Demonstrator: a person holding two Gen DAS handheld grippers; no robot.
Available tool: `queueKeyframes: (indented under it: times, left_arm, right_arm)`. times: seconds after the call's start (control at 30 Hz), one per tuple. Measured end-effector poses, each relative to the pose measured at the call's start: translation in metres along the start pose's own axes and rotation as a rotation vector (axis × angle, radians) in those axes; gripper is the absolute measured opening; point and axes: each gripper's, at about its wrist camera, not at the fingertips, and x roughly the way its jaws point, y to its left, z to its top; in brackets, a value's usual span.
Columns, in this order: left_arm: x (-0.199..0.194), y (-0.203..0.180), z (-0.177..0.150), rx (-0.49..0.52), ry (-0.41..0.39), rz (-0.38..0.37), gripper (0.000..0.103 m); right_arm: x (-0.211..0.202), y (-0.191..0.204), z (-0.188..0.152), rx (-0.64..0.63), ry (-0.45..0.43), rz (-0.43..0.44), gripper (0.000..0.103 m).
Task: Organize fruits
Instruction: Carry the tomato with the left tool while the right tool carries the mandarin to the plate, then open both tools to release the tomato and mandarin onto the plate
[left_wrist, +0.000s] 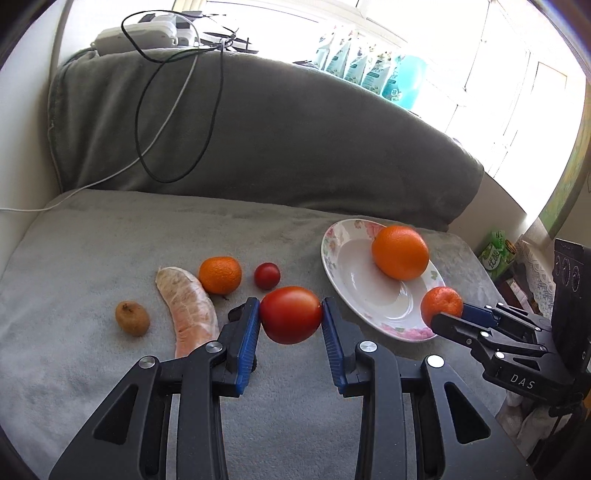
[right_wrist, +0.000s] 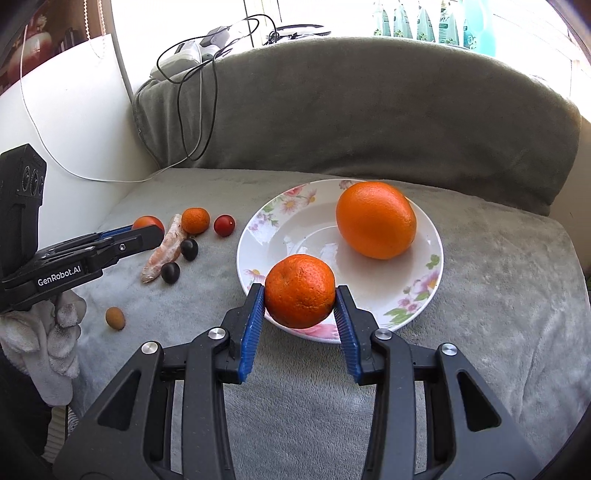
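My left gripper (left_wrist: 291, 317) is shut on a large red tomato (left_wrist: 291, 314), held above the grey cushion left of the floral plate (left_wrist: 354, 284). My right gripper (right_wrist: 300, 308) is shut on a small tangerine (right_wrist: 300, 291) over the plate's near rim (right_wrist: 258, 229). A big orange (right_wrist: 376, 219) lies on the plate. On the cushion lie another tangerine (left_wrist: 220, 275), a cherry tomato (left_wrist: 267, 275), a pale peeled fruit segment (left_wrist: 188, 306) and a small brown fruit (left_wrist: 132, 318). Two dark round fruits (right_wrist: 189, 249) show in the right wrist view.
The grey sofa backrest (left_wrist: 277, 129) rises behind the seat, with black and white cables (left_wrist: 177, 122) draped over it. A gloved hand (right_wrist: 48, 332) holds the left gripper. Boxes and clutter (left_wrist: 496, 254) stand beyond the cushion's right edge.
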Motion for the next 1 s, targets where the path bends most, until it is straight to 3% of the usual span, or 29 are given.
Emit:
queueKeyframes:
  times: [0.43, 0.93, 0.97, 1.0]
  left_arm:
    - [0.032, -0.031, 0.013, 0.053, 0.041, -0.053, 0.032]
    - [0.054, -0.043, 0.020, 0.087, 0.077, -0.046, 0.032]
    - [0.054, -0.044, 0.020, 0.093, 0.077, -0.045, 0.033]
    - [0.054, -0.045, 0.020, 0.097, 0.073, -0.038, 0.041]
  right_arm:
    - [0.006, -0.013, -0.003, 0.014, 0.011, -0.012, 0.040]
    - [0.011, -0.016, -0.004, -0.003, 0.018, -0.012, 0.041]
    - [0.011, -0.016, -0.004, -0.004, 0.017, -0.012, 0.041]
    - [0.010, -0.016, -0.004, -0.003, 0.016, -0.012, 0.042]
